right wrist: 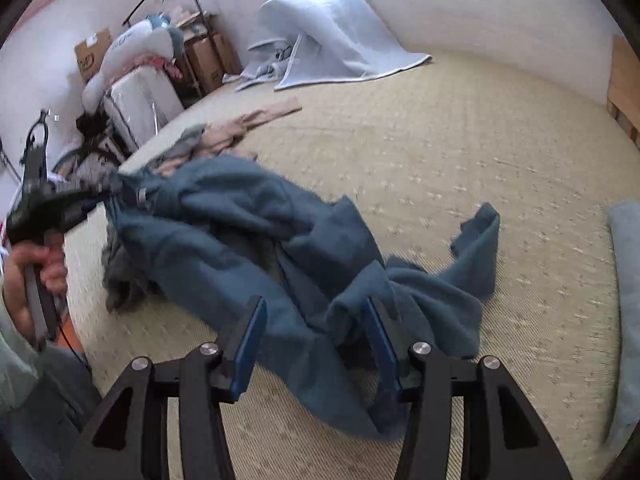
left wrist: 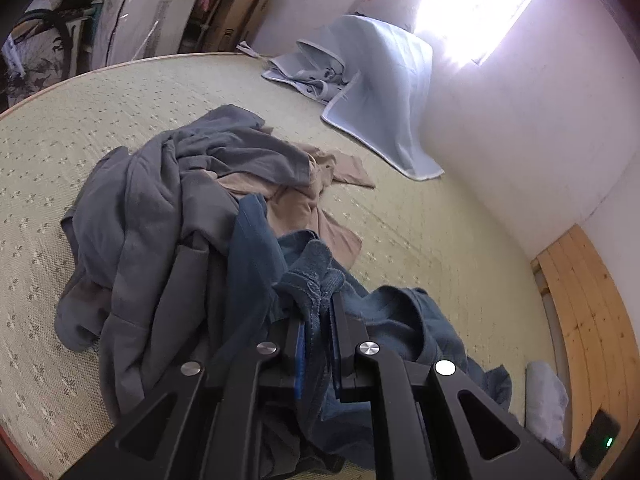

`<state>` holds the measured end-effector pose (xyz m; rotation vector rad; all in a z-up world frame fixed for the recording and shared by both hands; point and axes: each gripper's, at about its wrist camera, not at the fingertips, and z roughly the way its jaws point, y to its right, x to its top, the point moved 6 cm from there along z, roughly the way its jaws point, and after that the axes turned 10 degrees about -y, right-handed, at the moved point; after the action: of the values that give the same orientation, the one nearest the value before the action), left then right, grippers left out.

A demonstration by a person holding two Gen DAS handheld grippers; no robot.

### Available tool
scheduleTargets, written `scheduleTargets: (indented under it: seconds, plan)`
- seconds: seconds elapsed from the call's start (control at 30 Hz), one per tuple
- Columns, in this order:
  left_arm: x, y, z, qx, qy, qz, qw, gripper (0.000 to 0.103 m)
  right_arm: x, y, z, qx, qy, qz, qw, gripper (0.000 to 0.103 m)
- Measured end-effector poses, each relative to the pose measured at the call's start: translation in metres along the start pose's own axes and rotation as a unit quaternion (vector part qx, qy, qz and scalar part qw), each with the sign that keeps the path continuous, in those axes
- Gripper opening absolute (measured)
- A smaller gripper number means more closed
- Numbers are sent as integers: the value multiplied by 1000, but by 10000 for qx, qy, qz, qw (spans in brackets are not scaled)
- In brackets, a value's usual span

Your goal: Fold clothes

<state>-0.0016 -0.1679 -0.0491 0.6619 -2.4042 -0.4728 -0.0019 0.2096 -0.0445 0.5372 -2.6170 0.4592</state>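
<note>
A teal-blue garment (left wrist: pixel 384 320) lies crumpled on the patterned bed mat (left wrist: pixel 420 232). My left gripper (left wrist: pixel 316 300) is shut on a bunched edge of it, the cloth pinched between the blue pads. In the right wrist view the same garment (right wrist: pixel 240 232) spreads across the mat (right wrist: pixel 440 140). There a hand holds the left gripper (right wrist: pixel 108 188) at the garment's far left corner. My right gripper (right wrist: pixel 316 308) stands open low over the near part of the garment, with cloth lying between its fingers and unpressed. A grey garment (left wrist: pixel 160 220) and a beige one (left wrist: pixel 312 200) are heaped behind.
A light blue blanket (left wrist: pixel 380 92) (right wrist: pixel 332 32) drapes from the wall onto the bed's far corner. A wooden headboard (left wrist: pixel 592 320), a white bag (left wrist: pixel 544 396) and a dark device (left wrist: pixel 600 436) sit at the right. Boxes and bedding (right wrist: pixel 132 80) crowd the floor beyond the bed.
</note>
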Motion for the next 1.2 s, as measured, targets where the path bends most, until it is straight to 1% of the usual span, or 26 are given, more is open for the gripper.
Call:
scheduleTargets:
  seconds: [0.07, 0.13, 0.2, 0.27, 0.4, 0.47, 0.57, 0.63, 0.73, 0.9, 0.97, 1.0, 1.03, 1.07, 1.1, 1.13, 1.17, 1.2]
  plan:
    - [-2, -1, 1, 67, -14, 125, 9999, 9, 12, -1, 1, 170, 145, 132, 9997, 54]
    - [-2, -4, 3, 100, -53, 192, 9998, 9, 23, -4, -3, 510, 367, 266, 9977, 54]
    - [-2, -8, 5, 124, -108, 208, 9996, 9, 34, -6, -6, 946, 592, 461, 9927, 54]
    - [-4, -11, 8, 88, -220, 237, 9994, 9, 44, -6, -7, 1133, 769, 628, 9886, 56]
    - [-7, -10, 9, 81, -307, 465, 9984, 9, 57, 0, 14, 556, 664, 826, 9928, 57]
    - [-8, -9, 7, 33, -320, 566, 9979, 9, 60, 5, 29, 258, 519, 947, 9938, 57]
    - [-10, -11, 7, -53, -384, 600, 9974, 9, 61, 15, 54, -24, 300, 1199, 9923, 57]
    - [-10, -14, 7, -75, -414, 619, 9972, 9, 63, 22, 71, -296, 179, 1324, 9906, 57]
    - [-10, -19, 6, -93, -461, 634, 9969, 9, 65, 28, 89, -492, 16, 1437, 9884, 57]
    - [-9, -25, 4, -143, -527, 618, 9966, 9, 65, 29, 113, -553, -161, 1446, 9878, 57]
    - [-8, -25, 3, -149, -528, 622, 9966, 9, 65, 27, 117, -559, -209, 1373, 9887, 57]
    - [-7, -25, 3, -146, -526, 622, 9966, 9, 65, 24, 117, -548, -201, 1307, 9897, 53]
    - [-7, -25, 3, -143, -524, 622, 9966, 9, 65, 21, 116, -538, -192, 1240, 9906, 41]
    - [-6, -25, 3, -140, -521, 622, 9966, 9, 65, 18, 115, -520, -174, 1163, 9917, 32]
    - [-6, -25, 2, -136, -519, 623, 9966, 9, 66, 14, 114, -504, -155, 1086, 9927, 11]
    - [-5, -25, 2, -106, -499, 617, 9968, 9, 67, 9, 110, -536, -120, 981, 9937, 3]
    - [-4, -26, 2, -85, -481, 609, 9969, 9, 68, 5, 107, -564, -85, 876, 9945, 3]
    - [-3, -27, 1, -65, -463, 602, 9971, 9, 69, -2, 103, -459, -36, 739, 9962, 3]
